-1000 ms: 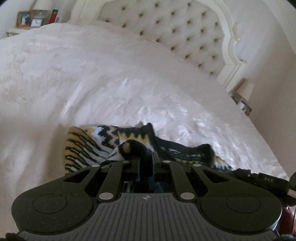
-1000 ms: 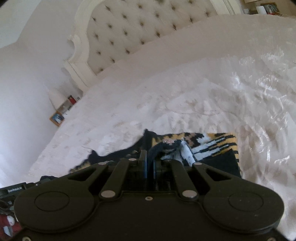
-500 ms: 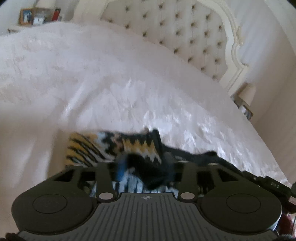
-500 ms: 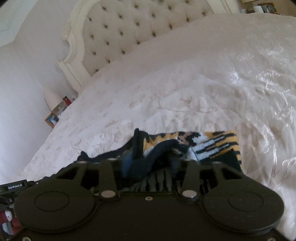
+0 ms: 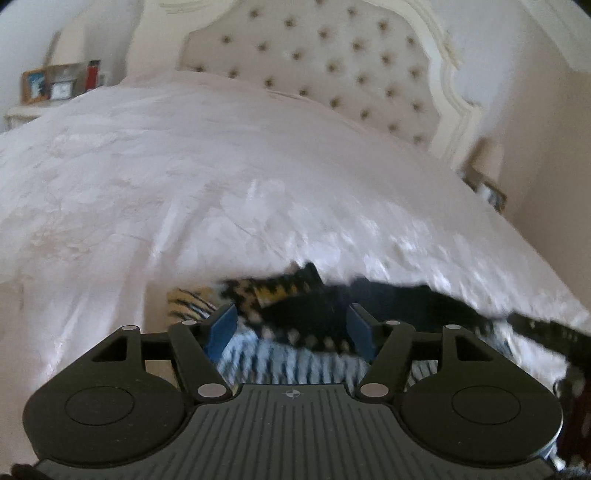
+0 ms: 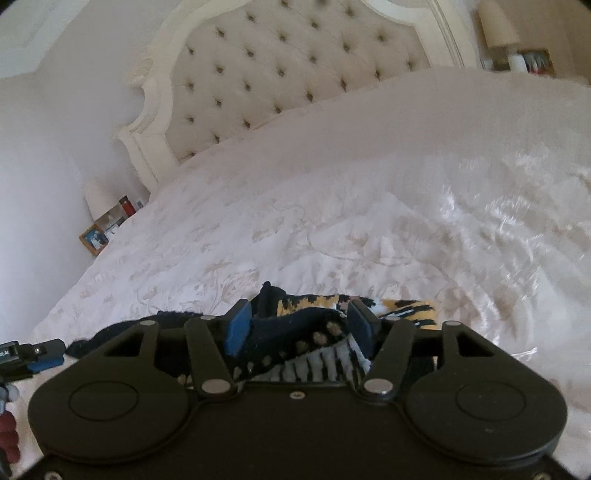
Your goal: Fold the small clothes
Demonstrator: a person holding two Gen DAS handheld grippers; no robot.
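A small knit garment [image 5: 280,291] in black, yellow and white pattern lies crumpled on the white bedspread [image 5: 221,184]. My left gripper [image 5: 291,326] hovers just over it. Its jaws are opening, and the blue pads stand apart on either side of a black fold without pressing it. In the right wrist view the same garment [image 6: 317,339] lies between the pads of my right gripper [image 6: 299,325]. Those jaws are opening too, and the dotted black hem is slack between them. The two grippers face each other across the cloth.
A tufted cream headboard [image 6: 277,74] closes off the far end of the bed. Picture frames and small items [image 5: 55,85] stand on a bedside table, and a lamp [image 6: 498,26] stands on the other side. Wide bedspread [image 6: 406,203] stretches beyond the garment.
Both grippers were shut on folds of the garment a second ago. Both have opened and let the cloth drop onto the bed, and both have lifted slightly.
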